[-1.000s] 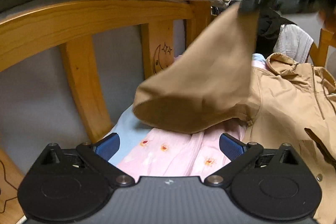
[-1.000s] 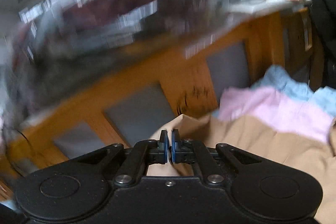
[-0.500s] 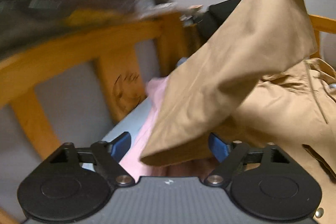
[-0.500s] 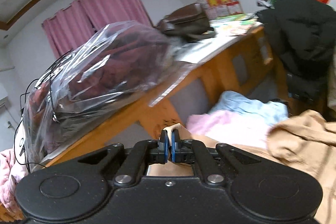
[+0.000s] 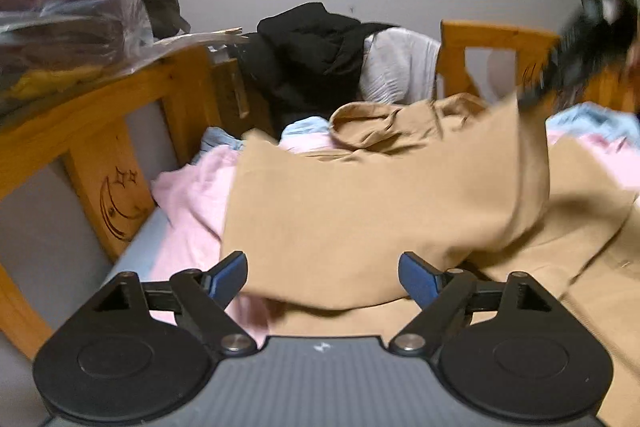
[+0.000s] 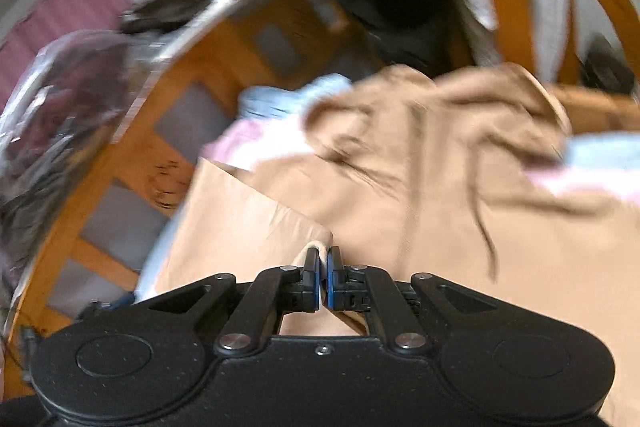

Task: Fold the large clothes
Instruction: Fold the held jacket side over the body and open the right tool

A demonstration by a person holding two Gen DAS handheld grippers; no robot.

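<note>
Each wrist camera looks forward and downward over its own claw, close above the bed; both views share the tan coat (image 5: 360, 211) and wooden bed frame (image 6: 192, 95).

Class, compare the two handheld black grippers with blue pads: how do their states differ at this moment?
The left gripper stands wide open, having just opened further, gripping nothing; the right gripper is shut. The left's pads flank the tan jacket's sleeve untouched; the right pinches its cuff. Both share one design.

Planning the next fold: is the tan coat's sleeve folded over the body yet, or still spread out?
Partly folded: the sleeve is carried across the tan coat, its end pinched in the shut right tool, not laid down.
</note>
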